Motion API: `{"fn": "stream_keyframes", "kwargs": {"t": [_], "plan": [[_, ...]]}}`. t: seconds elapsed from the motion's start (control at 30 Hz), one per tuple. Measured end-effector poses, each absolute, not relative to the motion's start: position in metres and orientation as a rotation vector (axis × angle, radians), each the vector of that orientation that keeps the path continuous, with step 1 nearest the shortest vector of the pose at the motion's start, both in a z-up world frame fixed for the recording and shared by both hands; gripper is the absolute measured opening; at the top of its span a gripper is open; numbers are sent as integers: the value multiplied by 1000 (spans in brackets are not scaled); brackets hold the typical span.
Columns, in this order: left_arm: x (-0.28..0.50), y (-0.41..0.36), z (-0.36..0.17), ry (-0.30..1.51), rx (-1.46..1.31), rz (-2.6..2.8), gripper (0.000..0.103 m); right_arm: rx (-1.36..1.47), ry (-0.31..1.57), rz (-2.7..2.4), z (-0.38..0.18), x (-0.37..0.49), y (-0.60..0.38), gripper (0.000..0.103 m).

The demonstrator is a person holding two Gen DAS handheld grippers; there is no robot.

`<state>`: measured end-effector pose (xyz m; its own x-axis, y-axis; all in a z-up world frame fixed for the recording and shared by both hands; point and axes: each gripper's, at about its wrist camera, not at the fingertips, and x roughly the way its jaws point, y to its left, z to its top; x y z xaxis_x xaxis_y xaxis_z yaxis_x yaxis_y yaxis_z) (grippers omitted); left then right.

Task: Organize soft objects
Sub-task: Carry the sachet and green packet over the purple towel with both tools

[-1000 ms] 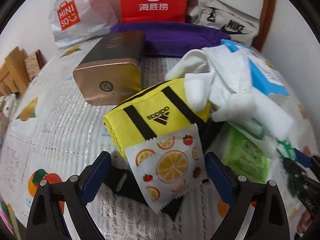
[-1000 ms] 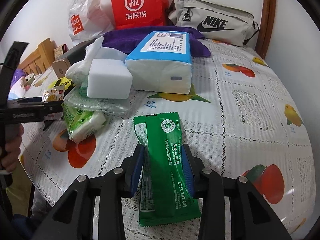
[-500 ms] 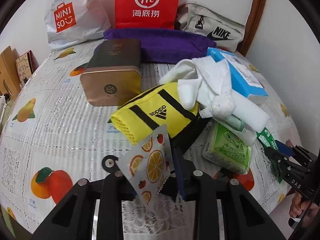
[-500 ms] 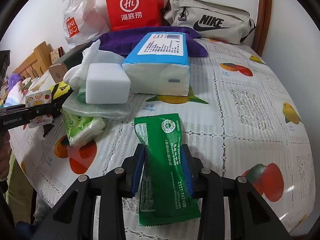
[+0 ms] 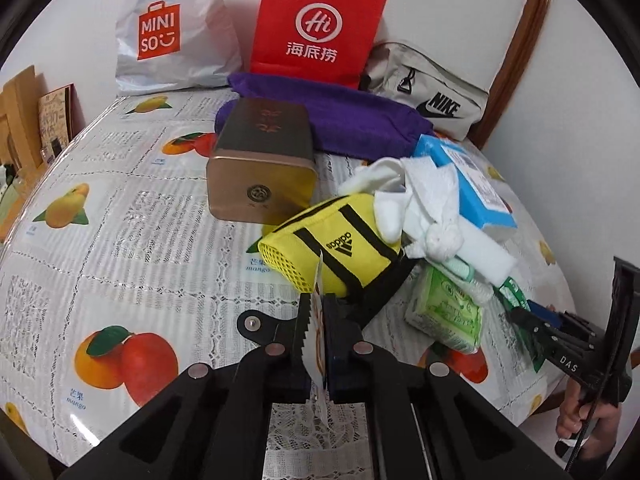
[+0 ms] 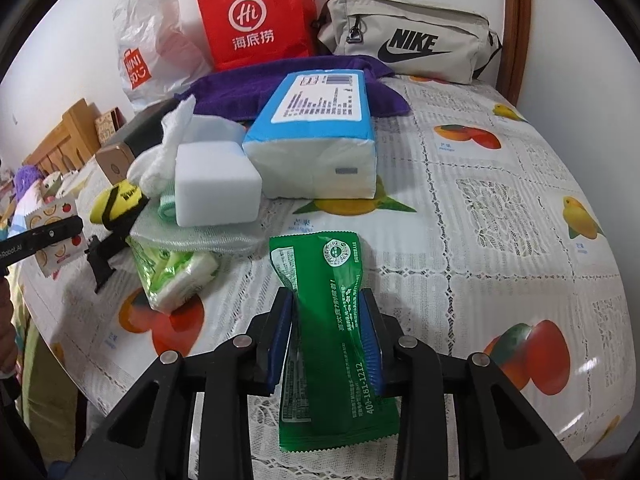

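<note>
My left gripper is shut on a white packet with orange-slice print, seen edge-on and lifted above the table; it also shows in the right wrist view. My right gripper is shut on a green wet-wipe packet, held just above the tablecloth. A pile sits in the middle: a yellow Adidas pouch, a white cloth, a white foam block, a blue tissue pack and a light green tissue pack.
A bronze tin box lies left of the pile. A purple towel, a red paper bag, a white Miniso bag and a grey Nike bag line the back wall. The fruit-print tablecloth covers the round table.
My left gripper closed on the orange-print packet, lifted it off the yellow pouch and drew back, turning it edge-on. The right gripper stayed shut on the green packet, hardly moving.
</note>
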<state>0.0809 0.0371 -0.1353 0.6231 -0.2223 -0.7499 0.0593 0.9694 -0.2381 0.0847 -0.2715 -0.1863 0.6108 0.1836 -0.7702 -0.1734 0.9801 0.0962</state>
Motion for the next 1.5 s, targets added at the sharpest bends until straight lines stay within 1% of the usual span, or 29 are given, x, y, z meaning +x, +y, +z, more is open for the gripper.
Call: {"fn": "stream_keyframes", "kwargs": {"t": [0.2,0.43,0.7,1.1,1.5], "plan": [[79,42,-122,858,-199,-159,5,15,889,207,-177,87,-270,31],[91,51,-105,838,-208,-135,5,-8,818,216,-138,92,-267,31],[121,46,-85,824,-166,-128,5,-39,756,254,-102,125,-254,31],[185,45,-59,822,-135,-112,5,-24,722,272,-73,206,-245,32],[258,46,-62,855,-135,-97,5,-12,724,330,-68,297,-230,32]]}}
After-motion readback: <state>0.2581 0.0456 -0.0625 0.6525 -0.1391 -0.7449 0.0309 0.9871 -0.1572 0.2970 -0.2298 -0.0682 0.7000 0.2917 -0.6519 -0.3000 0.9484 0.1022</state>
